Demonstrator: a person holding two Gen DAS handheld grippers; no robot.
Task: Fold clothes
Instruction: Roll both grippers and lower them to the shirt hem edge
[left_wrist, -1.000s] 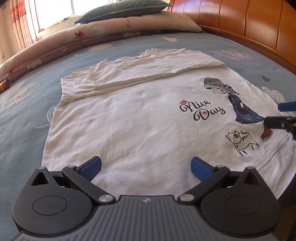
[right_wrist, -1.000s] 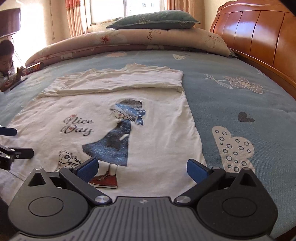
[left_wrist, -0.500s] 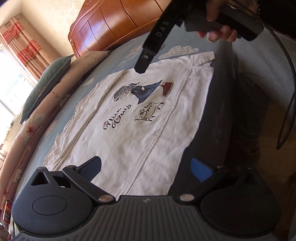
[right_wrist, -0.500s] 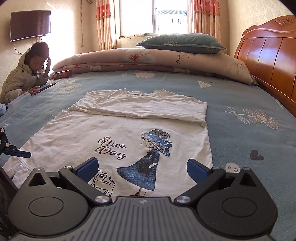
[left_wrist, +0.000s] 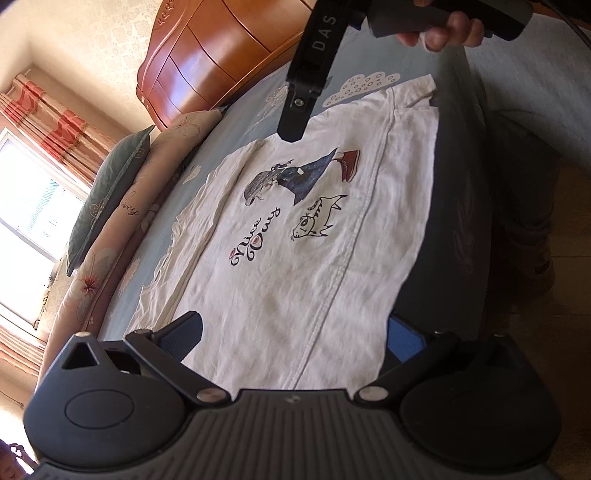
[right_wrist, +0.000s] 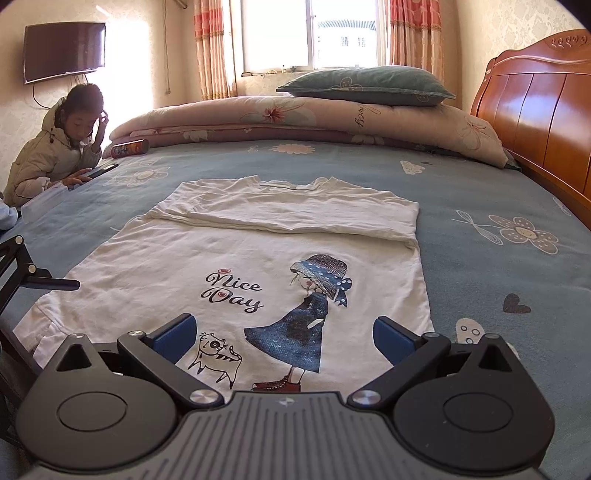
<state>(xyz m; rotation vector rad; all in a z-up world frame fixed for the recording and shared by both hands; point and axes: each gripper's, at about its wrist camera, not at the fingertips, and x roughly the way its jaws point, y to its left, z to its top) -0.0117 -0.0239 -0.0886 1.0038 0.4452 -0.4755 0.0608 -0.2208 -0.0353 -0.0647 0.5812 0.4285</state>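
Observation:
A white T-shirt (right_wrist: 166, 266) with a "Nice Day" girl-and-cat print lies flat on the blue bedsheet (right_wrist: 498, 280). Its far side is folded over into a long band (right_wrist: 295, 210). My right gripper (right_wrist: 284, 334) hovers open over the near edge by the print, with nothing between its blue pads. My left gripper (left_wrist: 295, 338) is also open and empty. It is tilted and looks along the T-shirt (left_wrist: 295, 277) from one end, above the hem seam. A hand (left_wrist: 443, 29) holds the right tool at the top of the left wrist view.
A green pillow (right_wrist: 365, 86) rests on a rolled floral quilt (right_wrist: 295, 118) at the far side. A wooden headboard (right_wrist: 535, 110) stands on the right. A person (right_wrist: 55, 147) sits at the far left beside a can (right_wrist: 129, 147). The bed's edge (left_wrist: 458, 221) drops to the floor.
My left gripper has swung round and tilted, from facing across the shirt to looking along it. The right gripper has lifted and drawn back. Both have stayed open.

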